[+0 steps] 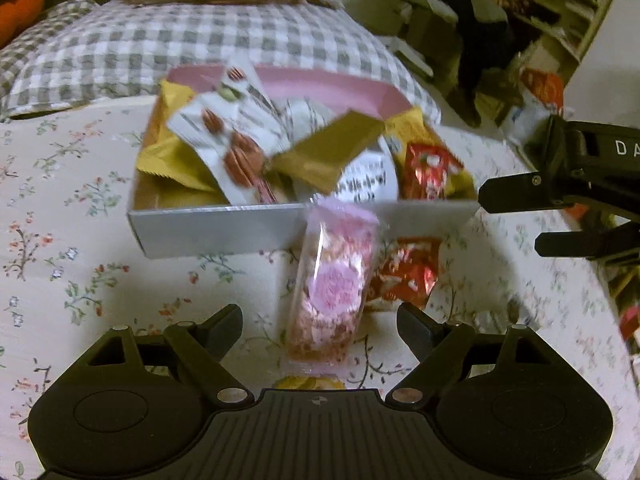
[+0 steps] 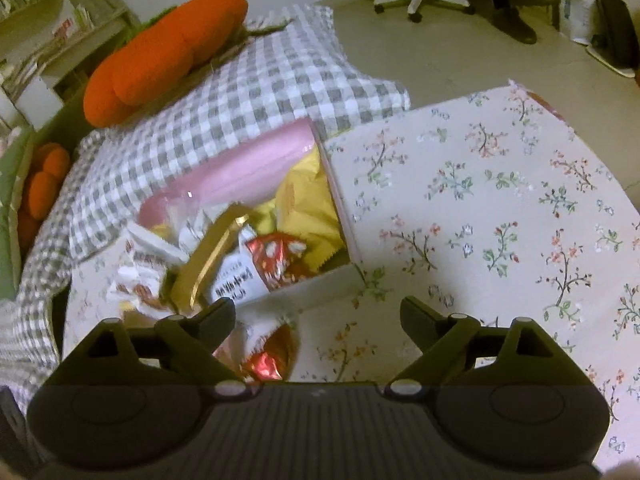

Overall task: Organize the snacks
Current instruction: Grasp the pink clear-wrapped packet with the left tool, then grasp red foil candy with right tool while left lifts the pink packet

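**Both grippers wide open over the snack box, nothing gripped**

Left gripper [image 1: 320, 326]: fingers spread wide, holding nothing. Pink snack packet [image 1: 332, 280] is lying between them on the floral tablecloth [image 1: 80, 240], clear of both fingertips, its far end leaning up against the near wall of the box [image 1: 216, 228]. Red foil snack [image 1: 408, 276] is sitting just right of the pink packet, touching it, also outside the box. A yellow wrapper [image 1: 308, 383] is peeking out at the gripper body's near edge.

Right gripper [image 2: 318, 316]: fingers also wide open, empty, hovering over bare tablecloth [image 2: 500, 208] just right of the box's near corner [image 2: 320, 284]. In the left wrist view it is coming in from the right edge [image 1: 516, 220], beside the box's right end.

Box contents: piled up and overflowing — gold packets [image 1: 320, 156], white pecan-print packet [image 1: 228, 140], white packet with black text [image 1: 364, 180], red foil snack [image 1: 428, 172] at the right end. Pink inner wall [image 1: 320, 84] is showing at the far side.

Far side: checked cushion [image 1: 160, 40], orange plush [image 2: 160, 56] resting on it. Left wrist frame is motion-blurred, so print details are unreadable.
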Demonstrator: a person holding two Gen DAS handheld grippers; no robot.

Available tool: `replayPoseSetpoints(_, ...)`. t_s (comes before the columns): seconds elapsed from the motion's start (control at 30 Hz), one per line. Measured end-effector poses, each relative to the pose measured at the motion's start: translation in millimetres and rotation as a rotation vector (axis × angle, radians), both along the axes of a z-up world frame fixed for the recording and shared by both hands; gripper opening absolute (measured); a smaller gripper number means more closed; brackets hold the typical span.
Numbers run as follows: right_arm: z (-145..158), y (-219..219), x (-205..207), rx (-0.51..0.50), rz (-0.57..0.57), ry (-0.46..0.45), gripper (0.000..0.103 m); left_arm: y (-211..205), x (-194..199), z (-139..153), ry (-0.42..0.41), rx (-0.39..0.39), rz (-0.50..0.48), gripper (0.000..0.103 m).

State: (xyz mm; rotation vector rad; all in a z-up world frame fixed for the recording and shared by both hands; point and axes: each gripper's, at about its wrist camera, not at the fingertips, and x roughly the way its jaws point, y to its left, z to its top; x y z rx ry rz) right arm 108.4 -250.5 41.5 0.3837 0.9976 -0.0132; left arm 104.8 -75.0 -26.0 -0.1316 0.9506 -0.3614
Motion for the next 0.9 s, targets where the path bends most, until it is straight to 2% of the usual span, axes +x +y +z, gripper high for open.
replayPoseSetpoints(0.13, -10, 3, -2, -0.017, 0.026, 0.053, 0.088, -1, 1, -6, -0.006, 0.038, 0.011, 0.080)
replayPoseSetpoints(0.2, -14, 5, -4, -0.023, 0.043, 0.073, 0.088, 1, 3, -6, -0.015, 0.053, 0.023, 0.063)
replayPoseSetpoints(0.23, -16, 5, -5, -0.028, 0.046, 0.081, 0.088, 3, 4, -5, -0.017, 0.057, 0.024, 0.044)
replayPoseSetpoints(0.27, -17, 4, -6, -0.032, 0.047, 0.087, 0.088, 6, 6, -4, -0.009, 0.049, 0.031, 0.031)
replayPoseSetpoints(0.4, -18, -6, -9, -0.005, 0.012, 0.099, 0.088, 19, 11, -3, 0.016, 0.018, 0.060, 0.030)
replayPoseSetpoints(0.5, -17, -11, -10, 0.049, -0.004, 0.098, 0.088, 22, 13, -1, 0.024, 0.021, 0.073, 0.030)
replayPoseSetpoints(0.63, -16, -10, -10, 0.038, -0.014, 0.091, 0.088, 24, 13, 3, 0.028, 0.053, 0.089, 0.030)
replayPoseSetpoints(0.73, -17, -9, -10, 0.076, -0.009, 0.091, 0.088, 29, 12, 6, 0.034, 0.075, 0.112, 0.030)
replayPoseSetpoints(0.9, -26, 8, -3, 0.115, 0.041, 0.086, 0.087, 48, 5, 18, 0.030, 0.050, 0.147, 0.030)
